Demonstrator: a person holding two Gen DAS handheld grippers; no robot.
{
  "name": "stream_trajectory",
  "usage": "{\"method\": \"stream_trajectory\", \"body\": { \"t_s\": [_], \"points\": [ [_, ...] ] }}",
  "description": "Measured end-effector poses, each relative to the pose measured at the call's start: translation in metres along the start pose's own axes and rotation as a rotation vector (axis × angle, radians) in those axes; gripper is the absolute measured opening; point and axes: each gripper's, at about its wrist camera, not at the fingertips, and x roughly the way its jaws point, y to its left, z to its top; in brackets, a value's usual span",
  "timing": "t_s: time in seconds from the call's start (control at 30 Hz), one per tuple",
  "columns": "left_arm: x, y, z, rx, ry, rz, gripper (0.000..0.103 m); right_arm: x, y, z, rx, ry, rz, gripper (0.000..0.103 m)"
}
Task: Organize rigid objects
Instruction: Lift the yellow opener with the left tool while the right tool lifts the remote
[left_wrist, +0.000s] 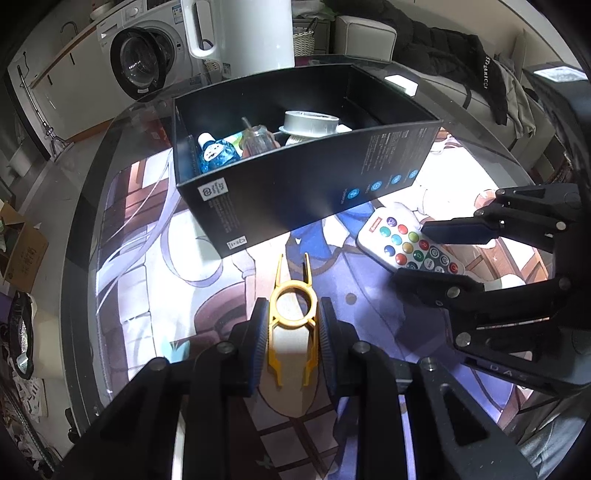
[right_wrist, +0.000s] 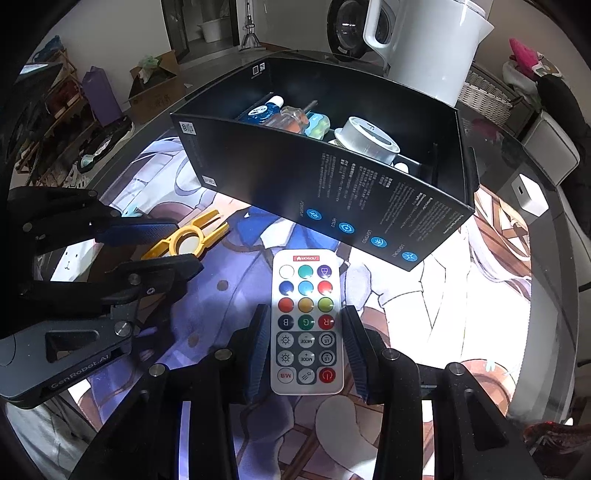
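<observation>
A yellow plastic tool (left_wrist: 291, 285) with a ring and prongs lies on the picture mat, and my left gripper (left_wrist: 291, 317) is shut on it, pads against the ring's sides. The right wrist view shows that gripper (right_wrist: 184, 243) and the tool (right_wrist: 162, 249) at the left. A white remote (right_wrist: 306, 321) with coloured buttons lies flat on the mat. My right gripper (right_wrist: 306, 312) is closed on its long edges, also seen in the left wrist view (left_wrist: 410, 251) with the remote (left_wrist: 406, 240). Behind both stands an open black box (left_wrist: 295, 192).
The black box (right_wrist: 295, 184) holds a blue bottle (left_wrist: 214, 155), a glass jar (left_wrist: 258, 140) and a silver round tin (left_wrist: 310, 123). A white kettle (right_wrist: 432, 44) stands behind it. A small white adapter (right_wrist: 530, 194) lies near the round glass table's right edge.
</observation>
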Motion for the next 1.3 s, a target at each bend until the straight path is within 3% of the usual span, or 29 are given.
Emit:
{"method": "stream_trajectory", "body": {
  "t_s": [0.2,0.5,0.73,1.1,1.17,1.3],
  "points": [
    [-0.017,0.000,0.003,-0.003,-0.065,0.009,0.024,-0.014,-0.006,-0.001,0.032,-0.045,0.001,0.039],
    [-0.061,0.001,0.011,0.000,-0.269,0.036,0.024,-0.064,-0.009,-0.002,0.058,-0.218,-0.017,0.039],
    [-0.095,0.001,0.016,-0.001,-0.455,0.103,0.024,-0.115,-0.005,-0.005,0.068,-0.442,-0.048,0.039],
    [-0.162,0.007,0.002,-0.060,-0.850,0.203,0.024,-0.192,0.009,-0.037,0.070,-0.868,-0.123,0.039],
    [-0.171,0.008,-0.003,-0.059,-0.900,0.216,0.024,-0.199,0.010,-0.040,0.075,-0.900,-0.128,0.039],
    [-0.171,0.012,-0.003,-0.061,-0.902,0.202,0.024,-0.201,0.009,-0.037,0.078,-0.901,-0.112,0.039]
  ]
}}
